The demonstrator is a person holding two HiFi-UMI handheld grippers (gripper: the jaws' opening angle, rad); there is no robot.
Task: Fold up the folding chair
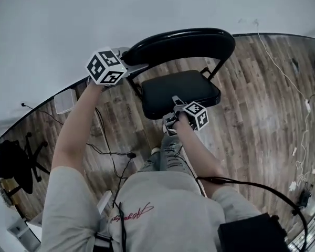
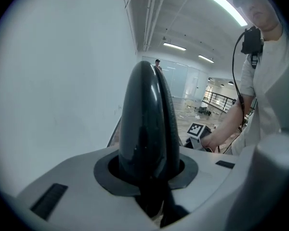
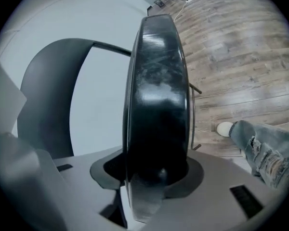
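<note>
A black folding chair stands on the wood floor by the white wall, with its curved backrest (image 1: 184, 40) above the padded seat (image 1: 181, 91). My left gripper (image 1: 131, 67) is shut on the left end of the backrest; in the left gripper view the backrest's black edge (image 2: 147, 119) fills the jaws. My right gripper (image 1: 175, 103) is shut on the seat's front edge. In the right gripper view the seat (image 3: 156, 105) stands edge-on between the jaws, and the backrest (image 3: 45, 95) shows behind at the left.
The person's leg in jeans (image 1: 168, 151) and a shoe (image 3: 225, 128) are close under the seat's front. Black cables (image 1: 107, 151) cross the floor at the left near a black office chair (image 1: 16, 164). A white cable (image 1: 304, 109) runs along the right.
</note>
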